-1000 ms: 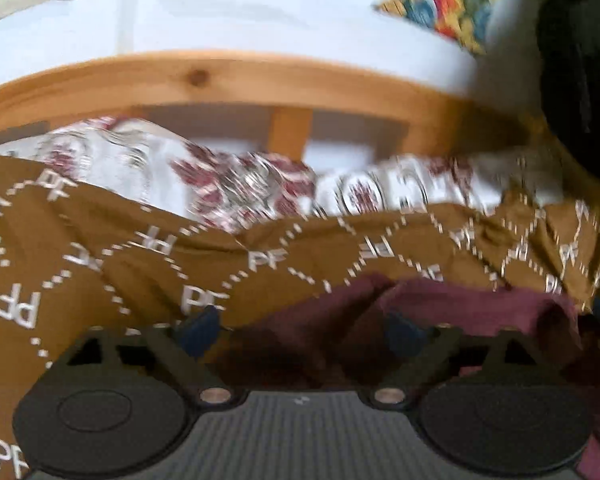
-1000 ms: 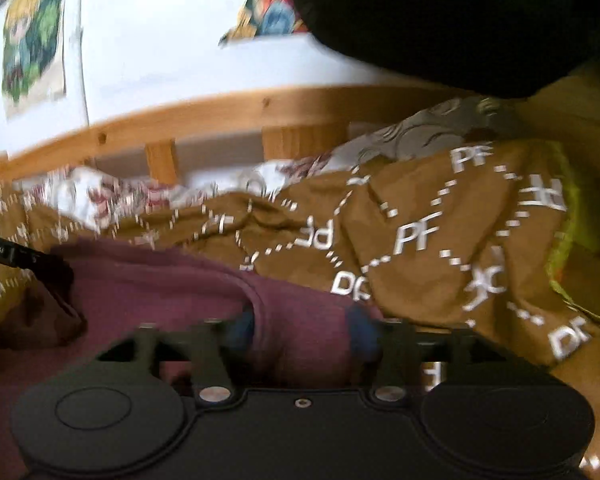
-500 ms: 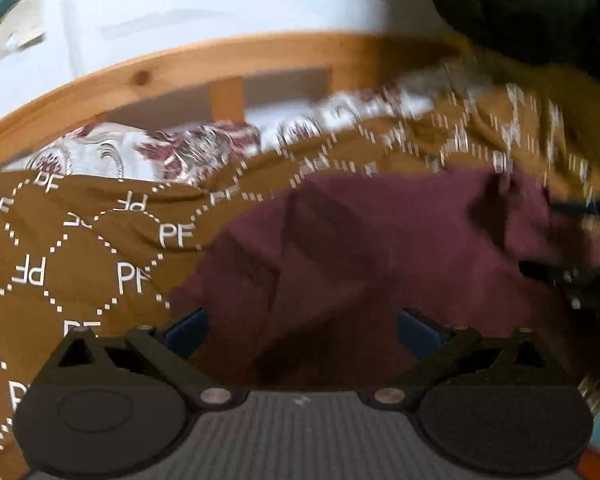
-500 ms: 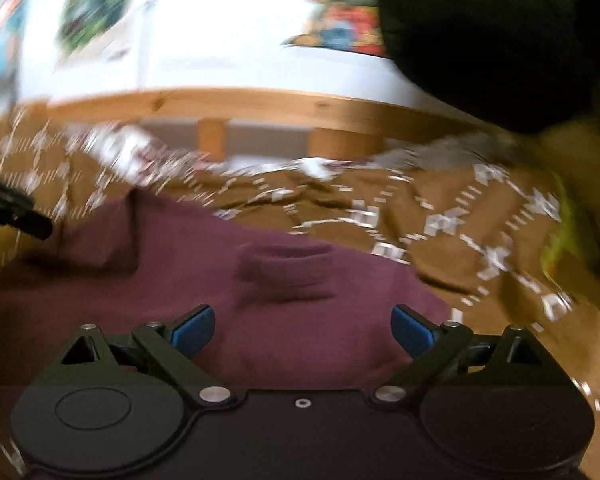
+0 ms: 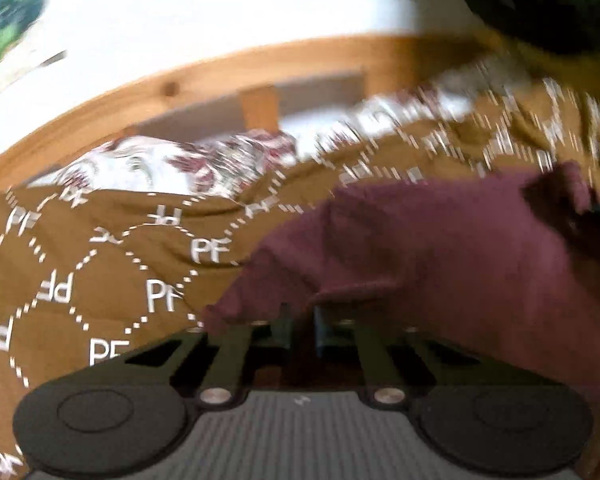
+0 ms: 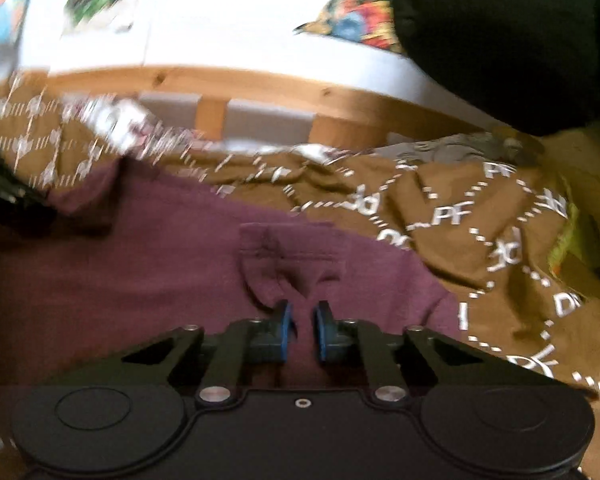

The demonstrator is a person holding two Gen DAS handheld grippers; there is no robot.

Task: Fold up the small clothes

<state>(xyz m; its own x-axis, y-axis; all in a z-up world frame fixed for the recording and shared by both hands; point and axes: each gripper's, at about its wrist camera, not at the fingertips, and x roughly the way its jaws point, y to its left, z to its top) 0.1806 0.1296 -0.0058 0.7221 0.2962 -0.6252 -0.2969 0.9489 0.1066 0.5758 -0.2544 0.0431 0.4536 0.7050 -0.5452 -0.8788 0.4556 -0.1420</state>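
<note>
A maroon garment [image 5: 440,248] lies spread on a brown blanket printed with white "PF" letters [image 5: 80,280]. My left gripper [image 5: 302,326] is shut on the garment's near left edge, which drapes over its fingertips. In the right wrist view the same garment [image 6: 140,272] lies flat, and my right gripper [image 6: 302,326] has its blue pads close together on a raised fold of the cloth near its right side. The other gripper shows as a dark shape at the left edge [image 6: 12,208].
A wooden bed rail [image 5: 220,76] runs behind the blanket, with a white wall and posters beyond. A floral pillow [image 5: 172,164] lies by the rail. A large black shape [image 6: 500,40] fills the upper right.
Both grippers were open over the garment half a second ago; both have now closed on its cloth. Both views are blurred from movement.
</note>
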